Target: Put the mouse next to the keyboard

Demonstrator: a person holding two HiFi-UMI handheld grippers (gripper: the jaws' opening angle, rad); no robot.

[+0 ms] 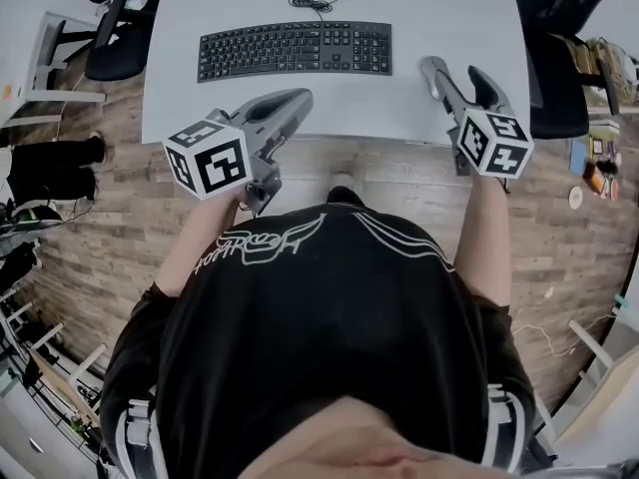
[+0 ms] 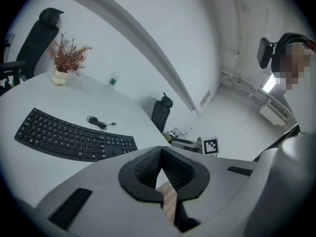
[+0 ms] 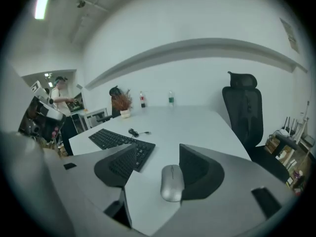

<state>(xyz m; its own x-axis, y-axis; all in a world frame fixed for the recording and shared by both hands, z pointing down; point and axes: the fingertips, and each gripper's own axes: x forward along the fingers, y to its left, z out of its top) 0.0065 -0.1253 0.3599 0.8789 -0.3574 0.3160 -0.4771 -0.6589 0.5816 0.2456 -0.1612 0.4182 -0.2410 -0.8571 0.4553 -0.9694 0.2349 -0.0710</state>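
Observation:
A silver mouse (image 3: 172, 182) lies on the white table (image 1: 439, 8), between the wide-apart jaws of my right gripper (image 3: 157, 154) and close against the right-hand pad. That gripper (image 1: 459, 76) is open, near the table's front right edge; the head view does not show the mouse. The black keyboard (image 1: 295, 50) lies at the table's middle, left of the mouse (image 3: 121, 141). My left gripper (image 1: 300, 98) hovers at the table's front edge below the keyboard (image 2: 74, 137). Its pads meet at the tips (image 2: 160, 152) with nothing between them.
The keyboard's coiled cable (image 1: 318, 3) lies behind it. A potted plant (image 2: 60, 75) and a bottle (image 2: 113, 80) stand far back. Black office chairs (image 1: 120, 43) (image 1: 559, 68) flank the table. A person (image 3: 61, 95) stands at another desk in the distance.

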